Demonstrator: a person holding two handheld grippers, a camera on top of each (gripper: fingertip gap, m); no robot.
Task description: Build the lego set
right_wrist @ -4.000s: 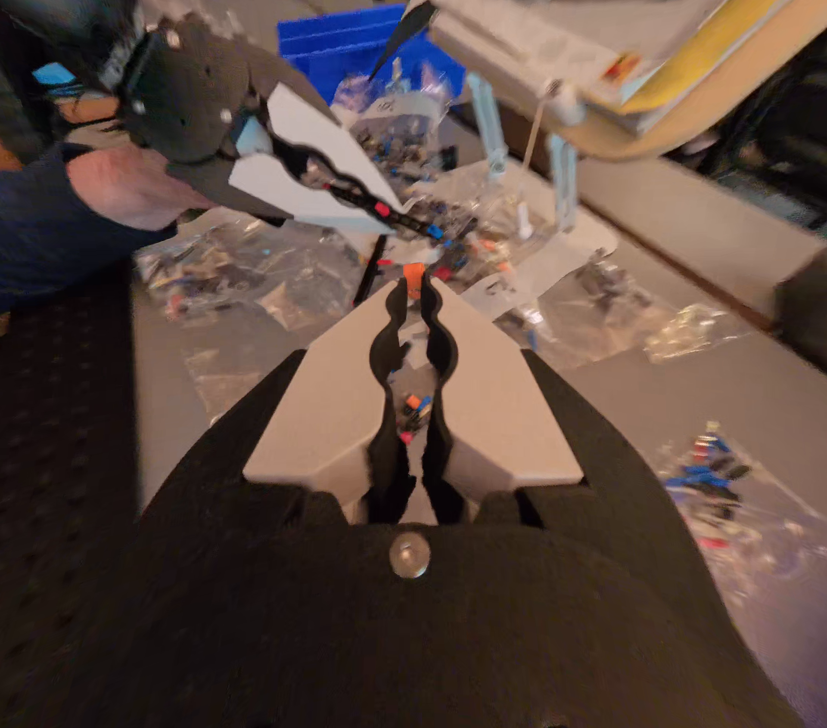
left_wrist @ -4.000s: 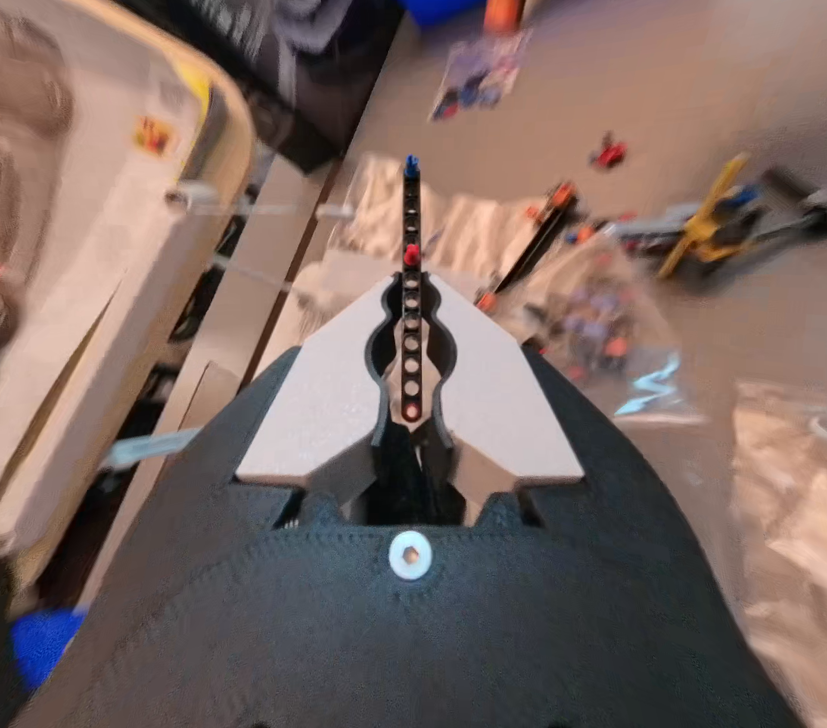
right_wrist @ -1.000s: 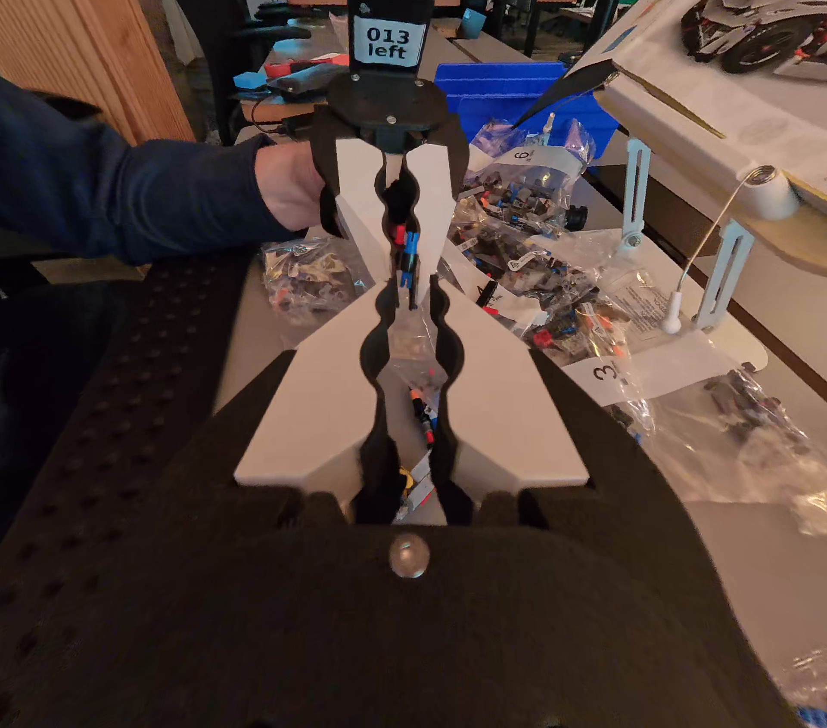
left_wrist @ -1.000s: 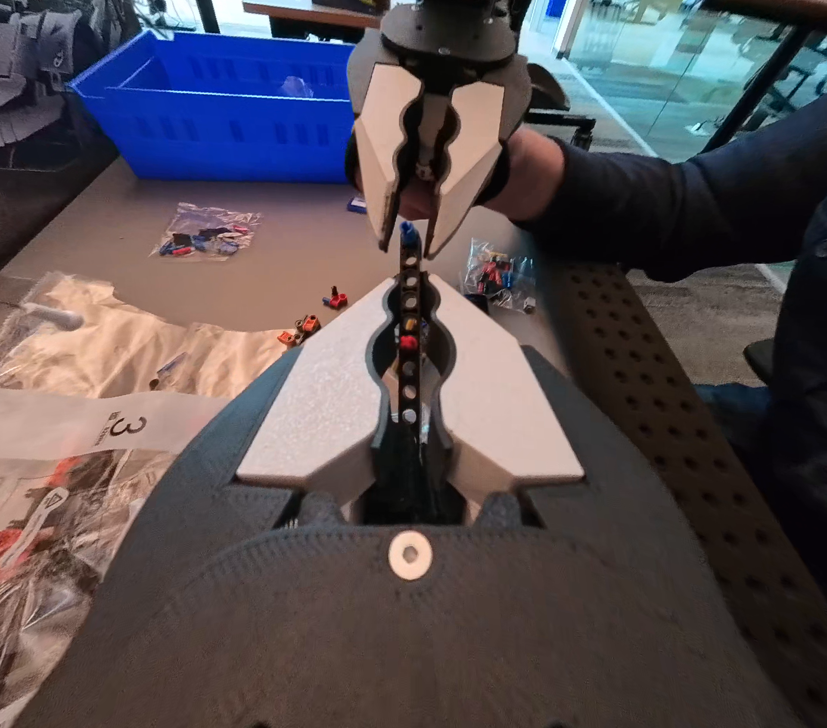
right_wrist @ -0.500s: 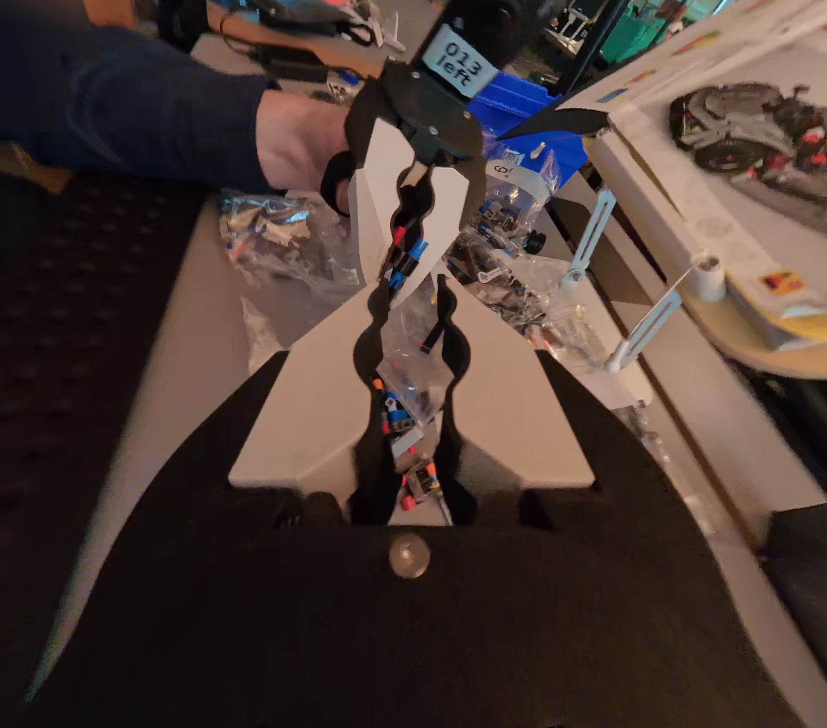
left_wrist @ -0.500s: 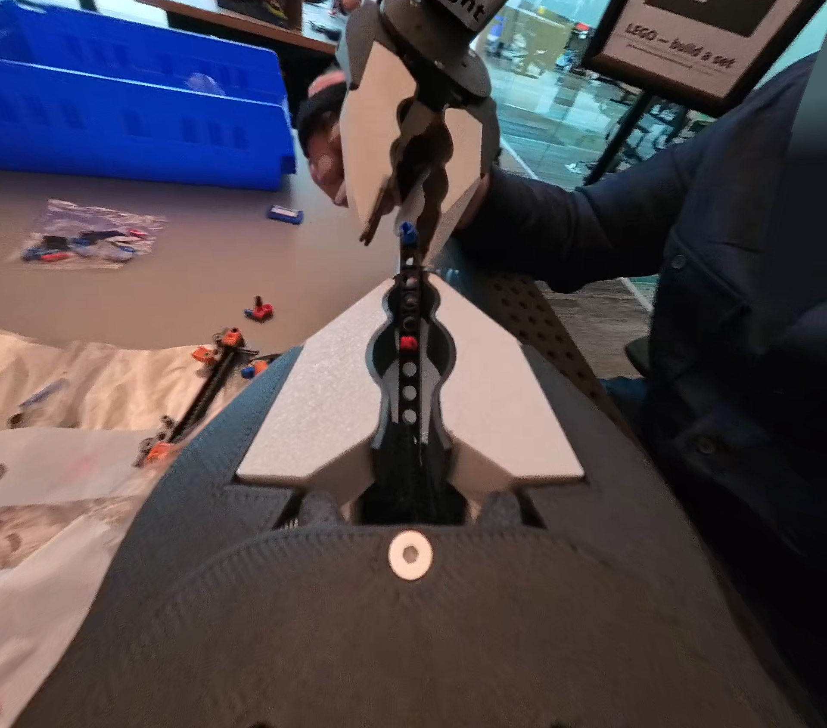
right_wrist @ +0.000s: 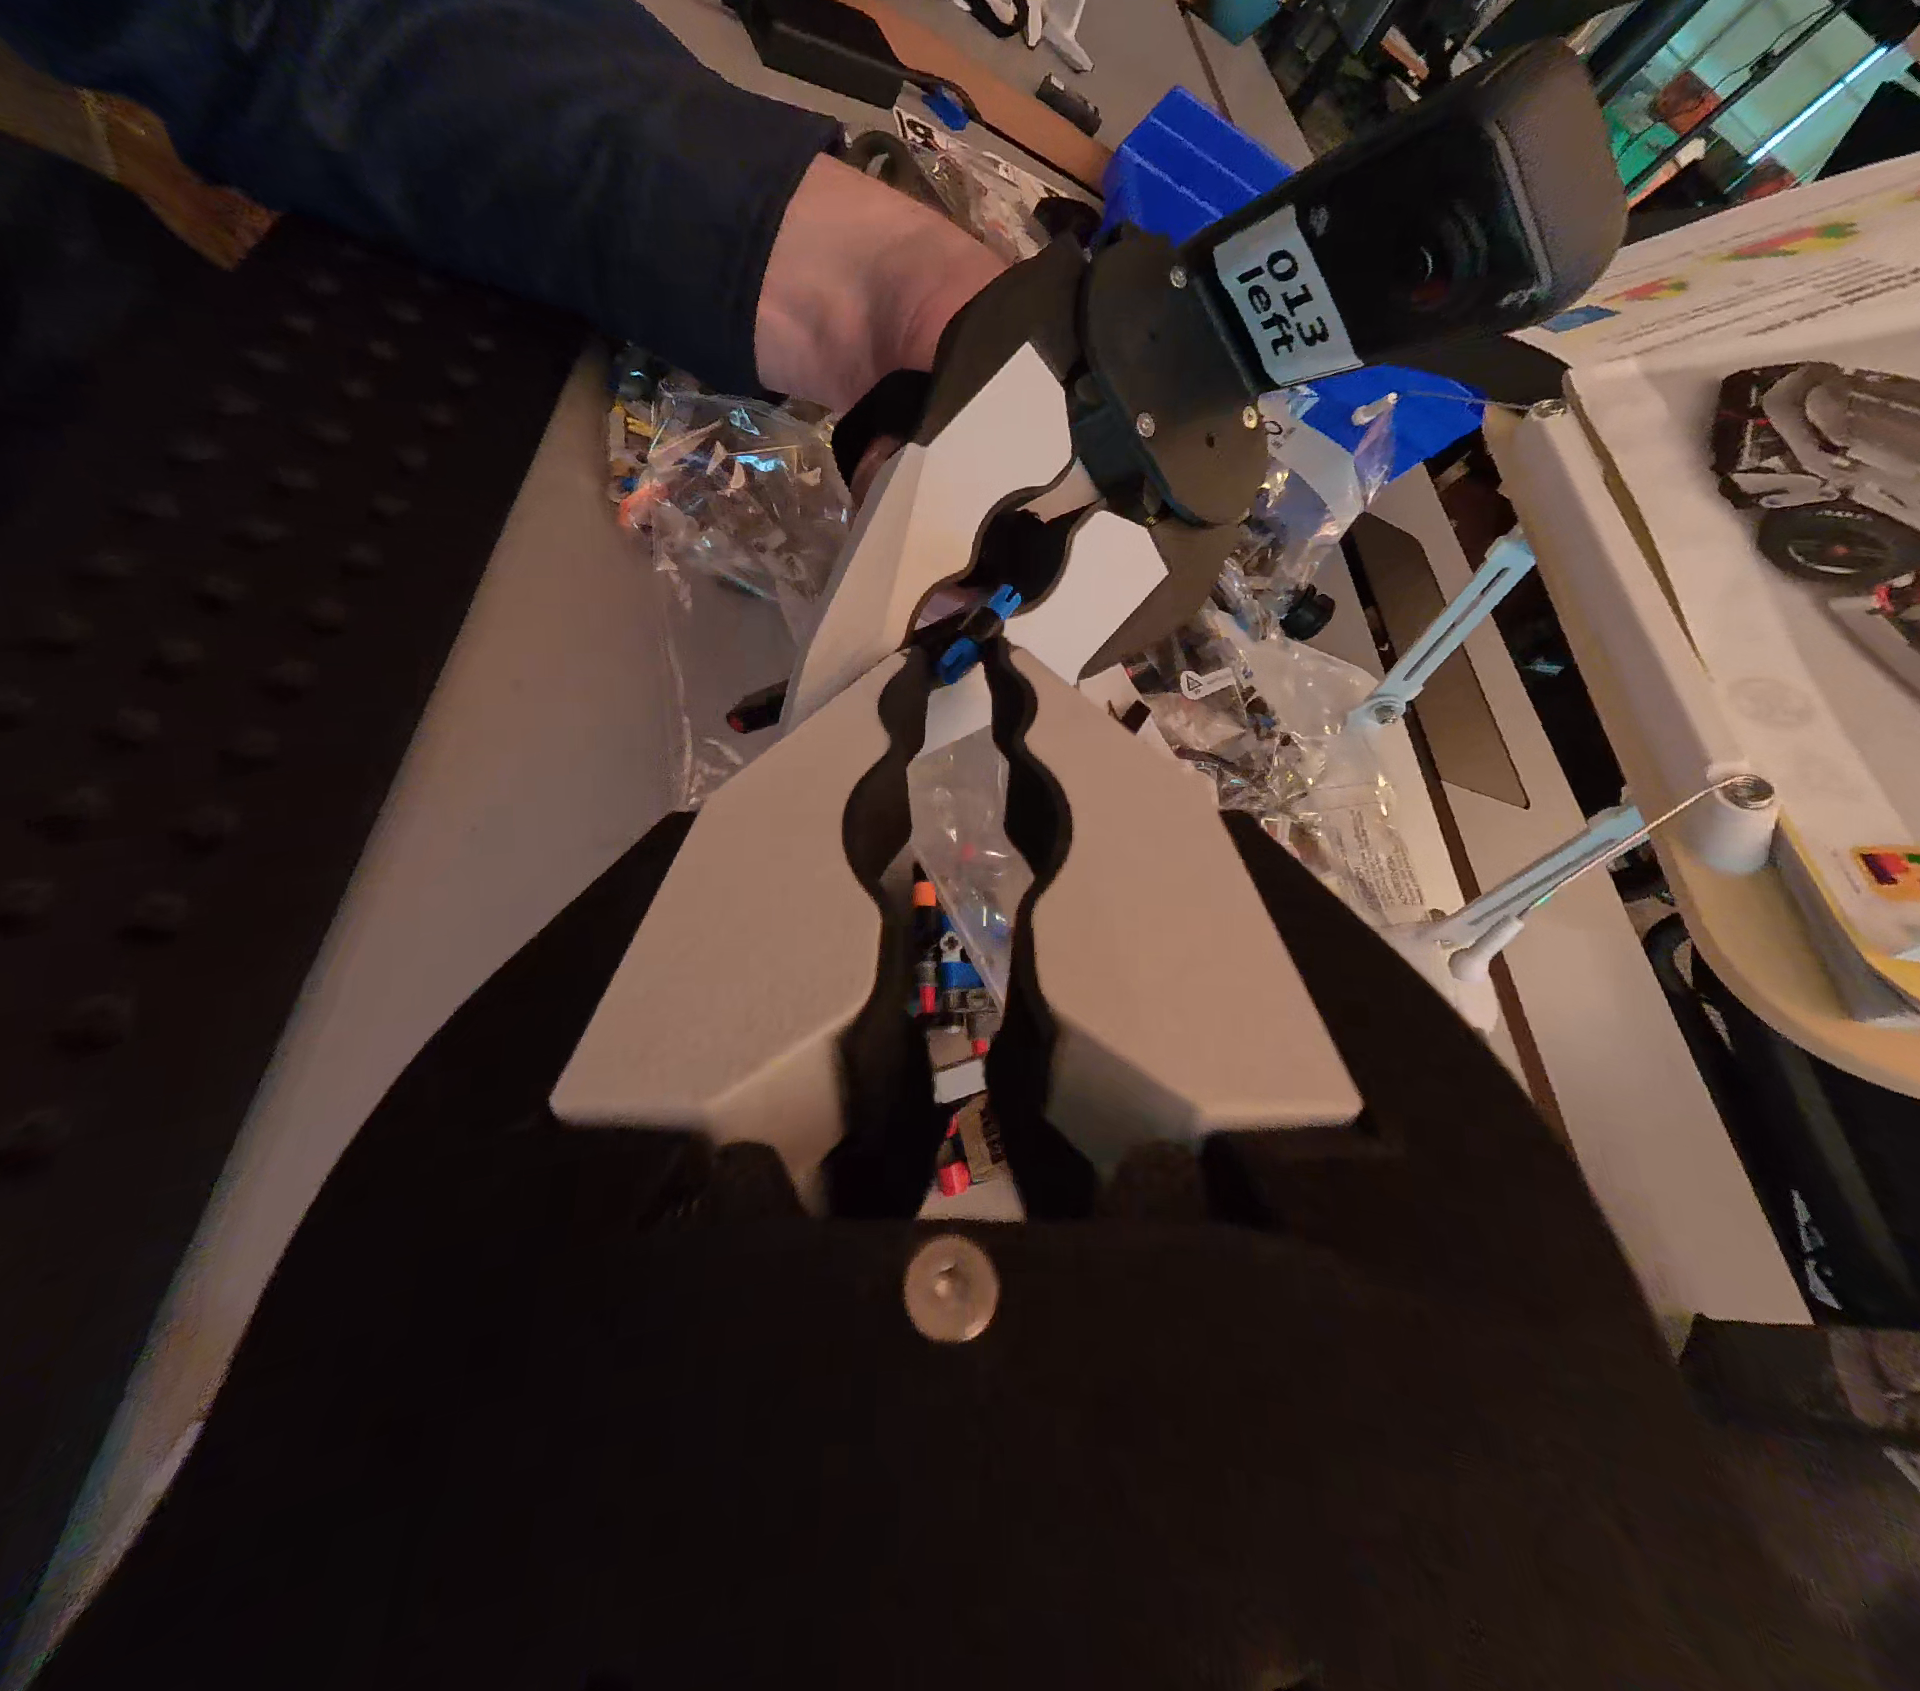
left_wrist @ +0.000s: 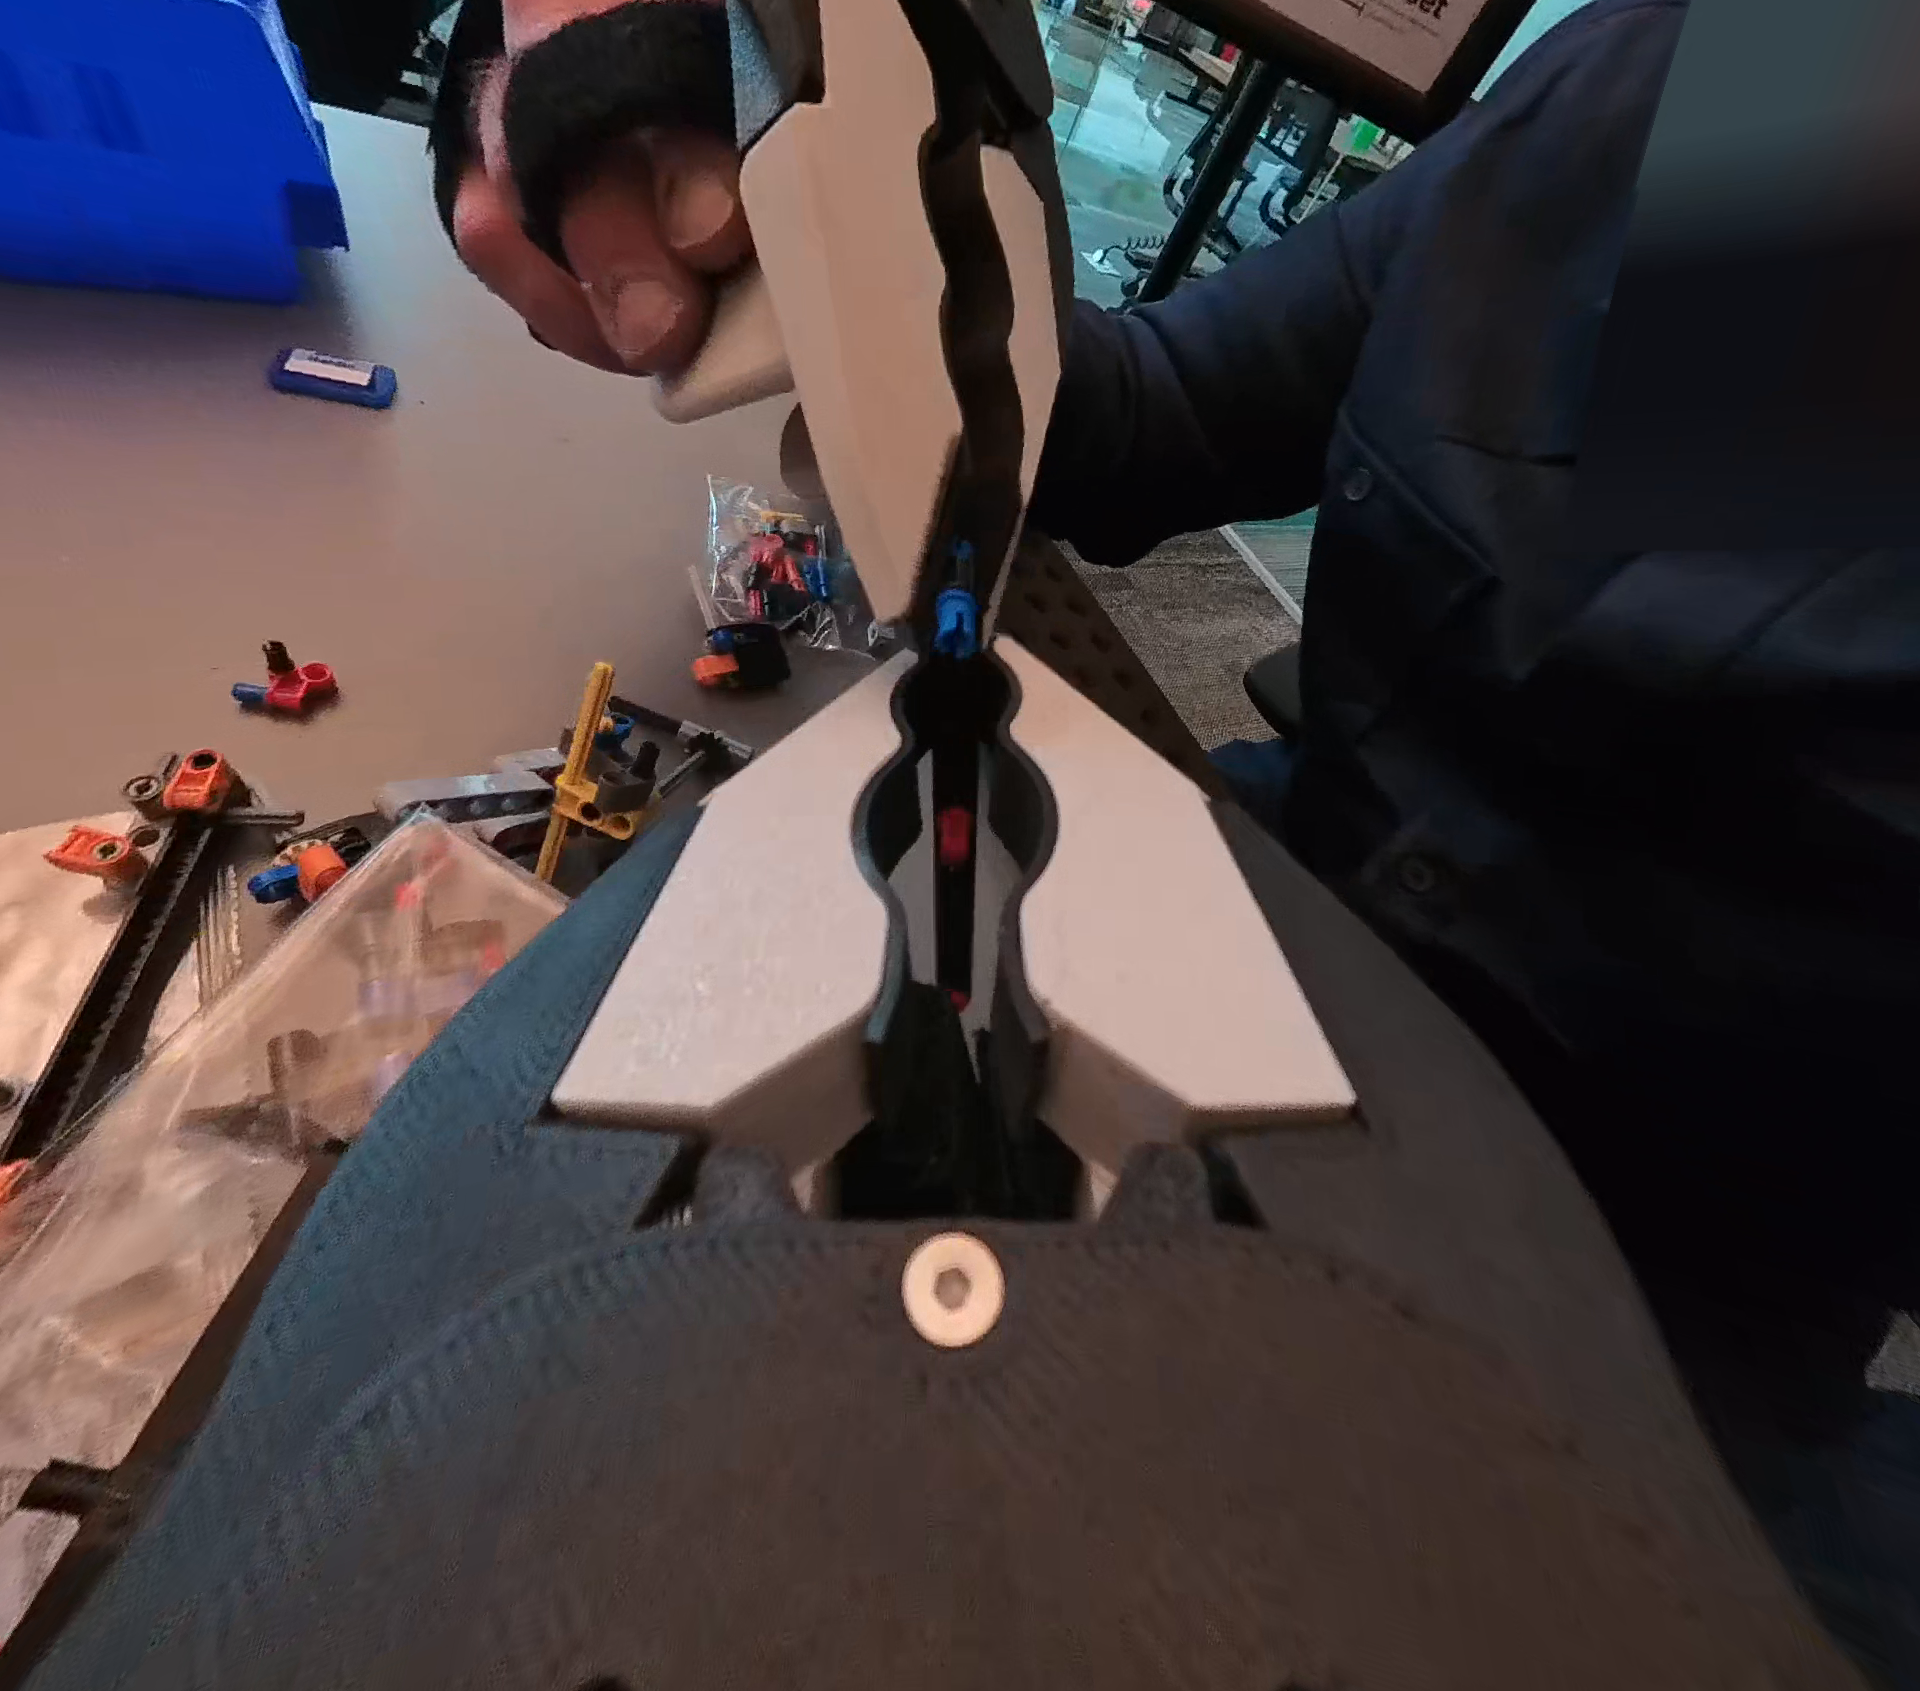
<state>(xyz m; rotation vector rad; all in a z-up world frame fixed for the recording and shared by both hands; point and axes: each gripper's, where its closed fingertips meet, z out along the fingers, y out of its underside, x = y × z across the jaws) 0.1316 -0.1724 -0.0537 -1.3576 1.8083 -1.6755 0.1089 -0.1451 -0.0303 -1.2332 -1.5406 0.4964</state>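
My left tool [left_wrist: 954,665] is clamped on a long black Technic beam [left_wrist: 954,862], which lies lengthwise in the slot between the jaws, so that its long axis runs straight out along the fingers. A red pin [left_wrist: 951,831] sits in a hole partway along the beam, and a blue pin [left_wrist: 954,615] stands at the far end, just past the fingertips. My right tool [right_wrist: 951,654] meets that end almost head-on from the opposite side: in the right wrist view the blue pin [right_wrist: 971,639] lies right at my right fingertips, with the left tool [right_wrist: 971,602] facing me just beyond. The right jaws are narrowed to a slim gap; whether they already pinch the pin or only flank it I cannot tell, as the contact is too small and partly hidden. The coming move, as I judge it, turns on this axis: the pin crosses the beam at right angles, so any push or pull by the right tool must follow the pin's own line, while the left tool braces the beam. Loose parts and clear bags [right_wrist: 748,488] lie on the desk [left_wrist: 468,498] below, well apart from both tools.
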